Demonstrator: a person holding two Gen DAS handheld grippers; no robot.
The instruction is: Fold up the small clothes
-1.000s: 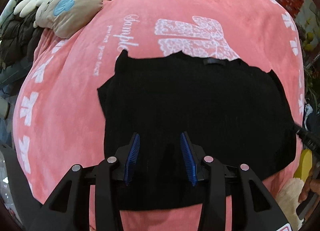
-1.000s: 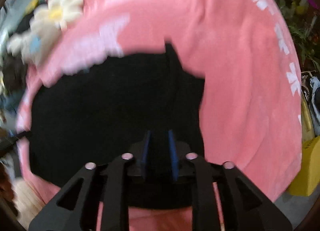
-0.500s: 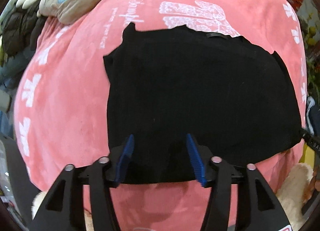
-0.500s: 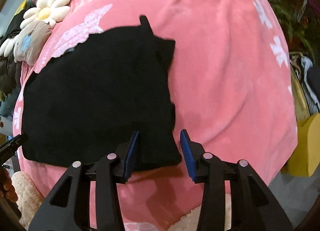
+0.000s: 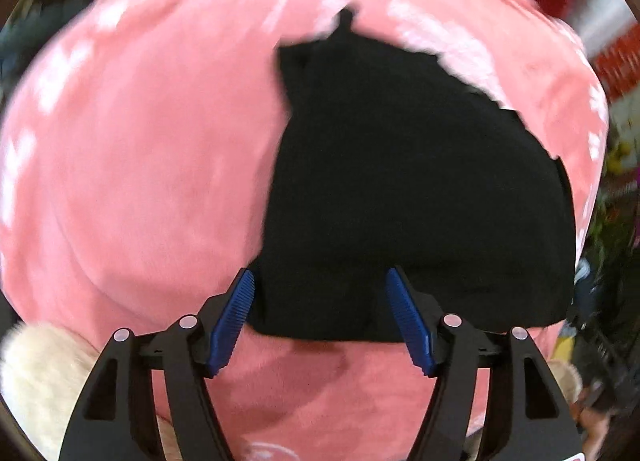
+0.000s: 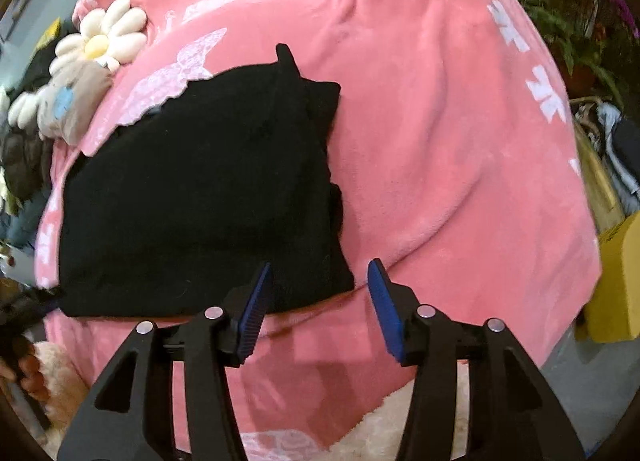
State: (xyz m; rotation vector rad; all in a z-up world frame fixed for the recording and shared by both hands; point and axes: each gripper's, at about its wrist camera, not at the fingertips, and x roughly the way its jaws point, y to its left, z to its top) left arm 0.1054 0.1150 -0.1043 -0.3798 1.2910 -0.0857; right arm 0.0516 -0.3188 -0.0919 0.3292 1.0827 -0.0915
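Observation:
A black garment (image 5: 420, 189) lies folded flat on a pink blanket (image 5: 152, 165), and the left wrist view is blurred by motion. My left gripper (image 5: 319, 273) hangs over the garment's near left corner. Its jaws are opening, with the hem between the blue pads (image 5: 236, 313) but not pinched. In the right wrist view the same garment (image 6: 200, 201) fills the left half. My right gripper (image 6: 320, 265) is over its near right corner. Its jaws are also opening, and the pads (image 6: 382, 301) stand clear of the cloth.
A daisy-shaped cushion (image 6: 100, 41) and a grey plush (image 6: 76, 105) lie at the blanket's far left beside dark clothes (image 6: 20, 157). A yellow box (image 6: 616, 281) and plants (image 6: 580, 1) are on the right. A fluffy cream rug (image 5: 32, 373) lies below the blanket's near edge.
Both pairs of jaws have widened. The left gripper has slid from the middle of the garment's hem to its left corner, and the right gripper to its right corner.

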